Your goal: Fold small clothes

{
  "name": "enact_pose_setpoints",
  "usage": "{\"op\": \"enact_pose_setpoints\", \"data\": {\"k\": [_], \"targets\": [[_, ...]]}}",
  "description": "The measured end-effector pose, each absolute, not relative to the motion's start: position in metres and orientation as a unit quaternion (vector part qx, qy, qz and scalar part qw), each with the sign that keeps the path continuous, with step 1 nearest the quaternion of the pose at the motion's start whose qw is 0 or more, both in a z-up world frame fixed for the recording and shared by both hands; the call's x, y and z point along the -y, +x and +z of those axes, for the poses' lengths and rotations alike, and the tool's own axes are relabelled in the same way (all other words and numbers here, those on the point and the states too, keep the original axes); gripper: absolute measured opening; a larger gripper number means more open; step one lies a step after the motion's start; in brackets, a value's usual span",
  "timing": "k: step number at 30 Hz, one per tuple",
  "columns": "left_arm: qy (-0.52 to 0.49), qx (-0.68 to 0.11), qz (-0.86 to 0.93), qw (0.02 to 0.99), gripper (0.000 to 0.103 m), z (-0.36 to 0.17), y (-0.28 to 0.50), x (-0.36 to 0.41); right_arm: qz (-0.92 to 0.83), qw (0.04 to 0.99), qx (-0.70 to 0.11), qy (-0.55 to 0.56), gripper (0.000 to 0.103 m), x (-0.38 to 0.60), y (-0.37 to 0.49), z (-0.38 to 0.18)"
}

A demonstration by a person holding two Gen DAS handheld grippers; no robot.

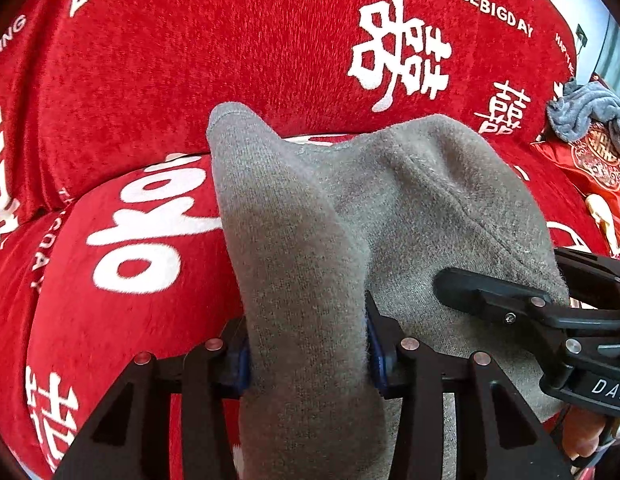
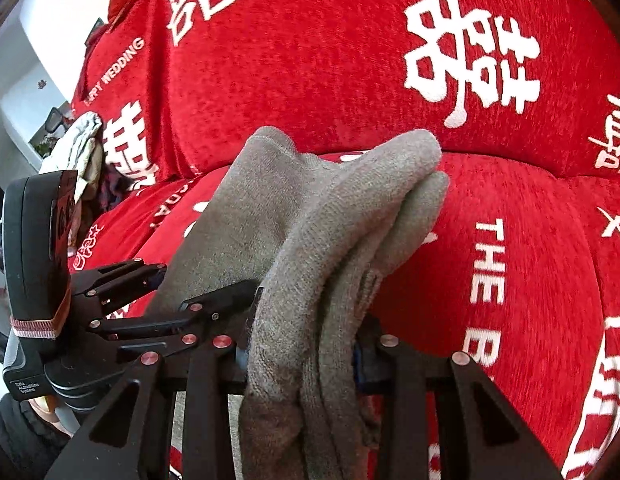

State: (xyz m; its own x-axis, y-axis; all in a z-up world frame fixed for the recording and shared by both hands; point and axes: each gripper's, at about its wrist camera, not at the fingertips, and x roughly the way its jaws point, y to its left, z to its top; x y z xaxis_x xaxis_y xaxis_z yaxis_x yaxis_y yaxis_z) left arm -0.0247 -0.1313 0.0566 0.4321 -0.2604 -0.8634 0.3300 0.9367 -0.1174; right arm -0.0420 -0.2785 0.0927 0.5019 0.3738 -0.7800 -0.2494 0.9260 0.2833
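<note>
Holding the grey garment (image 1: 310, 240) in both grippers, I keep it lifted above the red sofa cover (image 1: 150, 80). My left gripper (image 1: 308, 344) clamps one narrow end of it between its pads, and my right gripper (image 2: 300, 356) pinches a thicker, folded bundle of the same cloth. My two grippers are just beside each other. Far on the right lies a blue-grey cloth (image 1: 582, 112), and far on the left a pale cloth (image 2: 80, 140).
</note>
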Motion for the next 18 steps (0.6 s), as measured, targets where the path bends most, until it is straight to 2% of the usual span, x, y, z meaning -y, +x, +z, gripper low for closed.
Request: {"op": "enact_pose_setpoints", "data": {"k": [18], "targets": [[0.043, -0.485, -0.157, 0.859, 0.046, 0.064, -0.126, 0.093, 0.178, 0.875, -0.448, 0.042, 0.037, 0.233, -0.137, 0.095]]}}
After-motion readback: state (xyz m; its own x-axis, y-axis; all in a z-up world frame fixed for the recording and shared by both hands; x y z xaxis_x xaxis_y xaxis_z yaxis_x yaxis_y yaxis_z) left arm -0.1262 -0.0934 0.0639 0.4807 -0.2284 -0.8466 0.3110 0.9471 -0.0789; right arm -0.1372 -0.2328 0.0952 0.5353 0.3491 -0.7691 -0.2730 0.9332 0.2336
